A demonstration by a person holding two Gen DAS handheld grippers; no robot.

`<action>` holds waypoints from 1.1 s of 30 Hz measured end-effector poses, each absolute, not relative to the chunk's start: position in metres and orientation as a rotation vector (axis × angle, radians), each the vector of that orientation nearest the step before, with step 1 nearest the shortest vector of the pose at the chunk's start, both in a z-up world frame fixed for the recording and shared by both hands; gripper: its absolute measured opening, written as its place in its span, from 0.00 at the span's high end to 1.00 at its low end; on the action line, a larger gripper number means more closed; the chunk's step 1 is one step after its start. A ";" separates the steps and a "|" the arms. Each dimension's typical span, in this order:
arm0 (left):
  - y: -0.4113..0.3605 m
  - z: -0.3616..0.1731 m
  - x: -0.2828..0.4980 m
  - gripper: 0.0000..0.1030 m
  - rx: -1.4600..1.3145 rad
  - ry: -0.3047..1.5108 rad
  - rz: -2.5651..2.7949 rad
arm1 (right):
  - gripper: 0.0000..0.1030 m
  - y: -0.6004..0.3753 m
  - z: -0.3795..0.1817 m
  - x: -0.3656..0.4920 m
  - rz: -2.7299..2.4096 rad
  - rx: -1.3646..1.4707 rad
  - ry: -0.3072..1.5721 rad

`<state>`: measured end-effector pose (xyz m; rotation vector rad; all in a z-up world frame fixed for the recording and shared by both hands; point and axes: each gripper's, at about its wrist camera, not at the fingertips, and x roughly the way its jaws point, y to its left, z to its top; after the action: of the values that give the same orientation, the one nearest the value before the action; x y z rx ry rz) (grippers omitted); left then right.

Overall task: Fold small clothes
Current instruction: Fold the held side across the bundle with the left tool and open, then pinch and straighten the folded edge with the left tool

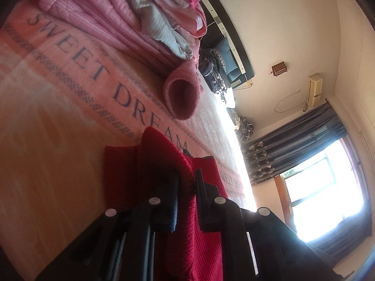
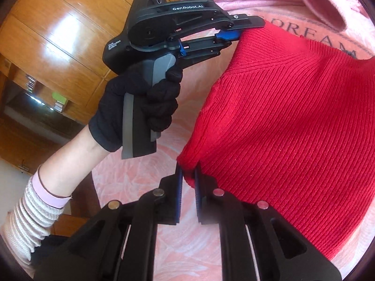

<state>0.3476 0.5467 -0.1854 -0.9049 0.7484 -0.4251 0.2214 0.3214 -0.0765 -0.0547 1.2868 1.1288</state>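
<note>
The right gripper (image 2: 187, 175) is clenched on a lower corner of a red ribbed knit garment (image 2: 281, 121), a fold of the knit pinched between its blue-lined fingers (image 2: 179, 187). From that corner the garment spreads up and to the right of the tool, over the bed. Ahead and to the left of it, a hand in a black glove (image 2: 140, 107) grips the handle of the left gripper (image 2: 236, 29), whose tips are closed on the garment's upper corner. A pale ribbed sleeve (image 2: 35, 213) covers the forearm below the glove.

In the left wrist view, the left gripper (image 1: 187, 180) has red knit bunched between its closed fingers (image 1: 174, 187), with more of the garment (image 1: 164, 154) draped ahead and down between the arms of the tool.

Under both tools lies a pink blanket (image 1: 58, 107) printed with dark lettering "SWEET DREAM" (image 1: 112, 79) and leafy border lines. Beyond the left gripper sits a pink rolled cloth (image 1: 182, 93), its open end facing the camera, and past it a stack of folded pink and striped bedding (image 1: 131, 16). Further off stand a dark headboard (image 1: 232, 37) and some dark patterned clothes (image 1: 213, 70).

The room has cream walls with an air-conditioning unit (image 1: 314, 89), and dark blue curtains (image 1: 300, 138) beside a bright window (image 1: 323, 185). Left of the right gripper stands glossy wooden panelling (image 2: 56, 30).
</note>
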 end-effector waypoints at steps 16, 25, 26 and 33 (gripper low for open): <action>0.518 -0.207 0.350 0.76 -0.777 0.883 -0.334 | 0.51 0.242 -0.063 0.245 1.032 0.030 1.280; 0.513 -0.196 0.332 0.76 -0.719 0.902 -0.298 | 0.61 0.210 -0.095 0.259 0.938 0.040 1.345; 0.513 -0.191 0.323 0.76 -0.700 0.906 -0.279 | 0.61 0.207 -0.093 0.261 0.945 0.057 1.346; 0.502 -0.166 0.222 0.70 -0.706 0.937 -0.284 | 0.54 0.173 -0.076 0.254 0.905 0.101 1.304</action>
<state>0.2216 0.5019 -0.1659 -0.7065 0.9369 -0.2842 0.2535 0.1727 -0.0758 0.1011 1.3040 0.9050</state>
